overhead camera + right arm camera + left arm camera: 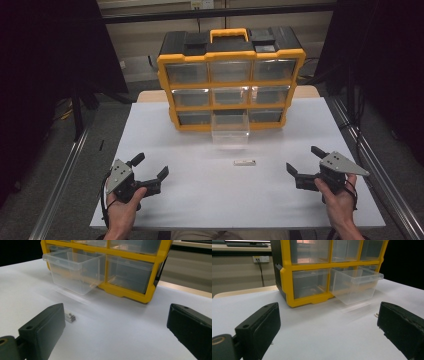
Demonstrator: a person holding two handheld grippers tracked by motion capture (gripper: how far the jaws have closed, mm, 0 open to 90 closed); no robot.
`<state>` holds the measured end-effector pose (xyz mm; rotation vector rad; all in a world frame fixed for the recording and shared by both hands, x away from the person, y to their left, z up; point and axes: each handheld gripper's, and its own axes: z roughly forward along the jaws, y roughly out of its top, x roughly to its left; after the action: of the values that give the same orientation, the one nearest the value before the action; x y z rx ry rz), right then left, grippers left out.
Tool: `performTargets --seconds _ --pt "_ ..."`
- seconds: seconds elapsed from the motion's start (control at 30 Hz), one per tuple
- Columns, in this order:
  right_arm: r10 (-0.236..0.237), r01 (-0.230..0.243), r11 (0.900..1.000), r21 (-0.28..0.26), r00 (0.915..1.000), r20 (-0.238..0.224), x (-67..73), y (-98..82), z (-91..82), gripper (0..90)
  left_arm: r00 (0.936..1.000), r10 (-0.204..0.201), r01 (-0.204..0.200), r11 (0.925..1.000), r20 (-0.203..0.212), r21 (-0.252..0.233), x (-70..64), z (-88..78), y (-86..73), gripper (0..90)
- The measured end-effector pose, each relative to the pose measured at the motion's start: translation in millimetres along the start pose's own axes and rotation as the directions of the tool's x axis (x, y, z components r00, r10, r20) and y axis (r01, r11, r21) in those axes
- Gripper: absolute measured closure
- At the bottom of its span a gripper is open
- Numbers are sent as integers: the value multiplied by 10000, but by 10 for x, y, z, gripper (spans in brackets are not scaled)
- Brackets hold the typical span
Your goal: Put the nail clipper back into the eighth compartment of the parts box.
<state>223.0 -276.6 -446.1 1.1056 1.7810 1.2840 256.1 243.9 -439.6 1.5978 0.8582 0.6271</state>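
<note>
A small pale metal part [244, 162] is seen lying flat on the white table [200, 200], in front of the pulled-out clear drawer [230, 129] of the yellow-and-black parts organiser [230, 80] and well apart from both claws. In the right gripper view the same part [70, 317] appears as a short, ribbed or stacked strip, just past the claw's jaw on that view's left. It is judged to be light and stiff, with smooth, probably slippery faces; being so low on the table, it is likely to skid or tip if pressed from above. A hold across its narrow width, at the middle of its length, is thought best, with the jaws brought down close to the table top. Its exact make cannot be told, as it is too small in the pictures.

The left claw [148, 168] is held wide open near the table's left front, with nothing between its jaws. The right claw [304, 160] is likewise spread fully, empty, at the right front. The open drawer is thin clear plastic, judged light and somewhat flexible, and looks empty
</note>
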Motion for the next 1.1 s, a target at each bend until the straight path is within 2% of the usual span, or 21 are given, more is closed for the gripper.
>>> performTargets --seconds 0.07,0.1,0.3,0.33,0.37,0.4,0.43,0.57,0.67,0.8,0.97,1.0,1.07,1.1 --pt "-20 21 9999 126 10000 -56 0 -2 3 13 10000 1 -1 10000 65 -29 13 -1 0 47" --pt "-42 44 9999 160 9999 -93 2 -3 4 14 10000 31 -31 10000 -56 -11 22 -10 0 48" --pt "-47 49 9997 248 10000 -77 14 -7 22 14 9999 -28 28 10000 -124 -38 24 -17 0 47" --pt "148 -150 9991 384 9999 63 23 -8 50 32 9999 -5 5 10000 -144 -22 26 -19 -1 48" --pt "148 -150 9991 384 9999 63 23 -8 50 32 9998 30 -30 10000 -189 14 30 -22 -1 48" --pt "171 -169 9975 680 9998 -32 22 -7 70 34 9996 -5 6 10000 -294 46 40 -27 -6 47" --pt "165 -160 9972 724 9998 -55 21 -5 80 35 9996 -23 24 10000 -294 34 46 -29 -6 47" --pt "283 -265 9971 716 9993 -242 23 1 88 48 9993 -165 164 9999 -339 -18 54 -31 -6 47" --pt "287 -267 9970 720 9992 -262 29 12 94 53 9993 -67 68 10000 -369 38 60 -39 -6 47" --pt "247 -180 9937 1104 9979 -604 59 51 112 39 9996 -54 57 9999 -288 119 52 -47 -8 47" --pt "-7 217 9885 1496 9903 -1392 124 110 156 14 9999 -161 161 9999 -29 15 40 -61 13 47" --pt "-7 217 9885 1496 9903 -1392 124 110 156 14 9999 -161 161 9999 -29 15 40 -61 13 47" --pt "221 97 9857 1680 9823 -1862 129 152 168 11 10000 -74 74 10000 -19 7 36 -69 15 47" --pt "221 97 9857 1680 9823 -1862 129 152 168 11 10000 -74 74 10000 -19 7 36 -69 15 47"
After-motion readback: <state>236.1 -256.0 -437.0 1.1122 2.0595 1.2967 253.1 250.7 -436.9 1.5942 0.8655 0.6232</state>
